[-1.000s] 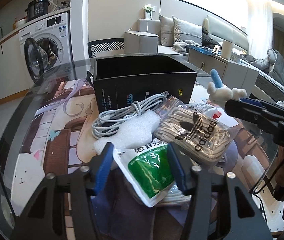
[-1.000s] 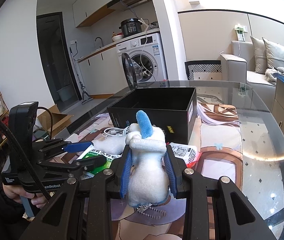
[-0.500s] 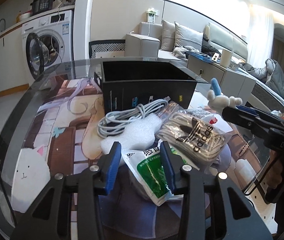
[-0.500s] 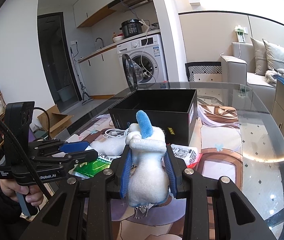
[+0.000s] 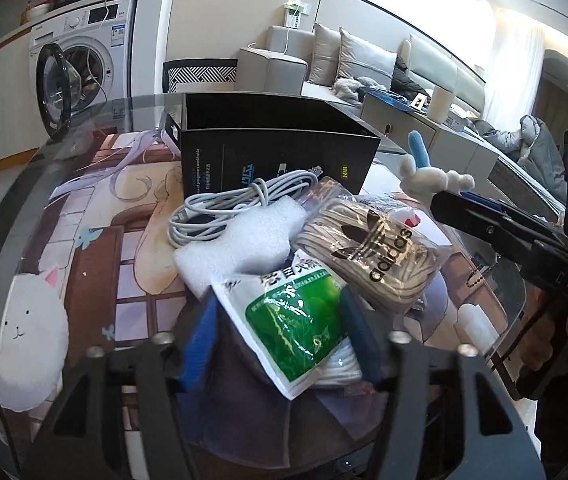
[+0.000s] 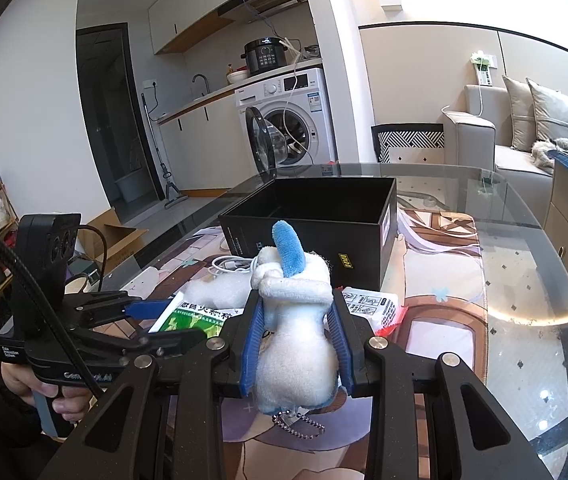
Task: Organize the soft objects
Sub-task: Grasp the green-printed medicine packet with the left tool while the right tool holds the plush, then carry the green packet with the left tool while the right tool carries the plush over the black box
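Note:
My right gripper (image 6: 295, 322) is shut on a white plush toy (image 6: 293, 336) with a blue horn and holds it above the table, short of the open black box (image 6: 315, 216). The toy also shows in the left wrist view (image 5: 427, 172). My left gripper (image 5: 280, 312) is open, its blue pads either side of a green and white packet (image 5: 295, 320) on top of the pile. Behind the packet lie a white foam piece (image 5: 240, 240), a coiled white cable (image 5: 240, 204) and a clear Adidas bag (image 5: 375, 248) of laces.
The black box (image 5: 280, 148) stands behind the pile on a glass table (image 6: 523, 312) with a printed mat under it. A white leaflet packet (image 6: 367, 304) lies beside the box. A washing machine and sofa stand beyond the table.
My left gripper has opened wider and moved forward around the green packet. The right gripper still holds the plush toy, nearly in the same place.

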`<act>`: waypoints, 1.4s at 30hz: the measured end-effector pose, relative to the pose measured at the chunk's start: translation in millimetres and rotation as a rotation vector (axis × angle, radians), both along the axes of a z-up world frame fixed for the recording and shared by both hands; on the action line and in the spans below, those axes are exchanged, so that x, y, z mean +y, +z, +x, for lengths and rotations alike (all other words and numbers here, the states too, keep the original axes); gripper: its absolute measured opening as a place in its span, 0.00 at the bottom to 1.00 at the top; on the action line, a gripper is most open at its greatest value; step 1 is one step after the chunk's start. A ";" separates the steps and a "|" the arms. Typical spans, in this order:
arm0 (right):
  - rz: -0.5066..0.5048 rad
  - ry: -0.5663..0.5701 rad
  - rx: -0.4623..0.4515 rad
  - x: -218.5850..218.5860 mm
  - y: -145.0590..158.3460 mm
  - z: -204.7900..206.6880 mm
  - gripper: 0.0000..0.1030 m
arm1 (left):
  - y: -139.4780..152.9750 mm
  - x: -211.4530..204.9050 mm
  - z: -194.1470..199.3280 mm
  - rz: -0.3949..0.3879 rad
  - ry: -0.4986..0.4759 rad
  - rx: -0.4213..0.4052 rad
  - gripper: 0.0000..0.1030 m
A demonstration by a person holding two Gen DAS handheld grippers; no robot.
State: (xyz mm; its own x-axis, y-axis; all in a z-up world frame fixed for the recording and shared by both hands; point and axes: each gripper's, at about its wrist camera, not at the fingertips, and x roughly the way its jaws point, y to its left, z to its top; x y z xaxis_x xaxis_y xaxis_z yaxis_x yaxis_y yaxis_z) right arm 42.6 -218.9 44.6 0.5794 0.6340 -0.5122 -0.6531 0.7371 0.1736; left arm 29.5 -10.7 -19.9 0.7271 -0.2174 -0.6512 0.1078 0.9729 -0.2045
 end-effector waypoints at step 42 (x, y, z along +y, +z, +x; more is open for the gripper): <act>-0.020 0.002 -0.039 8.2 18.5 -3.0 0.31 | 28.6 39.5 -18.0 -0.008 0.044 -0.163 0.09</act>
State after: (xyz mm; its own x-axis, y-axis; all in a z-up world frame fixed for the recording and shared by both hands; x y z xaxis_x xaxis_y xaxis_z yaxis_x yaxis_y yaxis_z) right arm 39.6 -210.7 63.1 0.5980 0.6248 -0.5020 -0.6605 0.7390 0.1330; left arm 11.5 28.8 8.7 0.8318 -0.1879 -0.5223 0.0976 0.9758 -0.1954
